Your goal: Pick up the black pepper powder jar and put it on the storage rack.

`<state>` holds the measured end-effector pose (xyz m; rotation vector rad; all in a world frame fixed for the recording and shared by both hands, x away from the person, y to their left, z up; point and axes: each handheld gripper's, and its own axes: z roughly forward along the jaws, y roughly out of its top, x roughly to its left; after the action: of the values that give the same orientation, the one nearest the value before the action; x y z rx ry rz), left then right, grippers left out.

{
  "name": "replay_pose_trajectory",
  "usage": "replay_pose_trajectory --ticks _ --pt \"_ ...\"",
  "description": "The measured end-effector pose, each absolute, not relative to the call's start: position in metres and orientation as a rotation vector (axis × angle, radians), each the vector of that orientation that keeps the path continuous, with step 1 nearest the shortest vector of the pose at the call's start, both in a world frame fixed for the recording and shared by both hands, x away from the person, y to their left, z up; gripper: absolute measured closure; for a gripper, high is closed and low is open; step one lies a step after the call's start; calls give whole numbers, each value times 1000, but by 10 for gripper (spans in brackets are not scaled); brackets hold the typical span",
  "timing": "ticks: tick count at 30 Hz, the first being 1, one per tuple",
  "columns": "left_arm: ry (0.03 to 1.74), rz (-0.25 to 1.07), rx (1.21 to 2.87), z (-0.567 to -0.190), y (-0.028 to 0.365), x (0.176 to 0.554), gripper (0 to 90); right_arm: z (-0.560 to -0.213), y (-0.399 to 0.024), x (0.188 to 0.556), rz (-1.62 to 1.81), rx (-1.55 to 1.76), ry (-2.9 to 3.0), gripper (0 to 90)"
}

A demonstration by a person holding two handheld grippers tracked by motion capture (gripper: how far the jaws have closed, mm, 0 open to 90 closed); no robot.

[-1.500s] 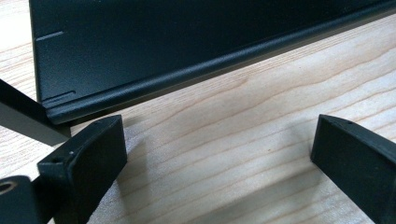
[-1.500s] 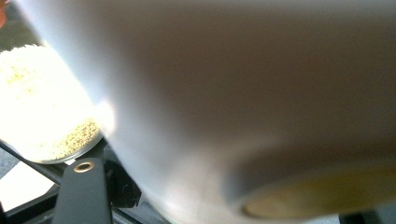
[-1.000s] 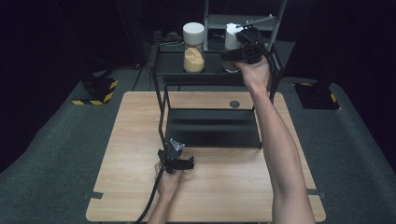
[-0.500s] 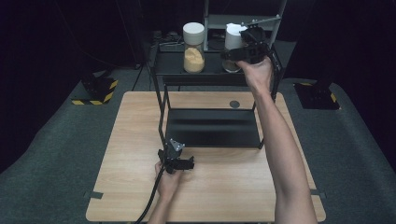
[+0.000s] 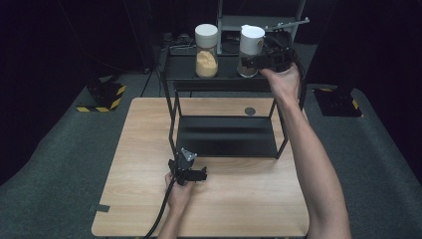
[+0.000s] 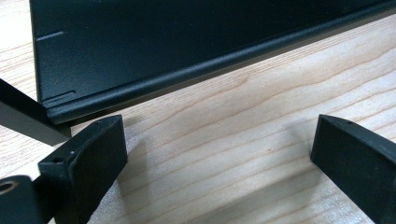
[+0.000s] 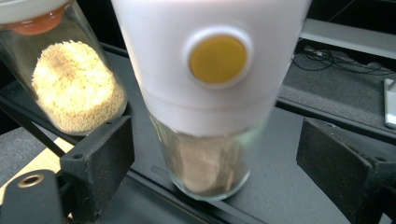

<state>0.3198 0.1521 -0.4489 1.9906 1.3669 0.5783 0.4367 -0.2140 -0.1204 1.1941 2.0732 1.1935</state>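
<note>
A glass jar with a tall white lid (image 5: 251,47) (image 7: 210,93) and brown contents stands on the top shelf (image 5: 219,79) of a black rack. My right gripper (image 5: 256,62) (image 7: 215,154) is open, one jaw on each side of the jar with a gap to the glass. Left of it stands a second jar (image 5: 206,50) (image 7: 74,88) of yellow grain. My left gripper (image 5: 188,168) (image 6: 219,140) rests open and holds nothing on the wooden table (image 5: 149,129), just in front of the rack's lower shelf (image 5: 224,137) (image 6: 187,37).
A small dark disc (image 5: 250,111) lies on the table behind the rack. Black-and-yellow striped bases (image 5: 102,97) sit on the floor to the left and right. A grey shelf unit (image 5: 259,20) stands behind the rack.
My right gripper has drawn back slightly toward the person, so the white-lidded jar's lid shows more fully. The left gripper has not moved.
</note>
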Motion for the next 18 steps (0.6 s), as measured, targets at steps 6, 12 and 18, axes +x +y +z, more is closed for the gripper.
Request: replay_pose_trajectory --ticks 6,12,18 --pt "1368 578 1989 -449 152 320 34 -121 -225 433 1205 1199 2076 109" --pt "1367 577 1989 -449 152 320 34 -124 -234 426 1219 1182 2077 108" --pt "1367 576 1989 -449 152 320 34 -125 -239 422 1216 1182 2073 88"
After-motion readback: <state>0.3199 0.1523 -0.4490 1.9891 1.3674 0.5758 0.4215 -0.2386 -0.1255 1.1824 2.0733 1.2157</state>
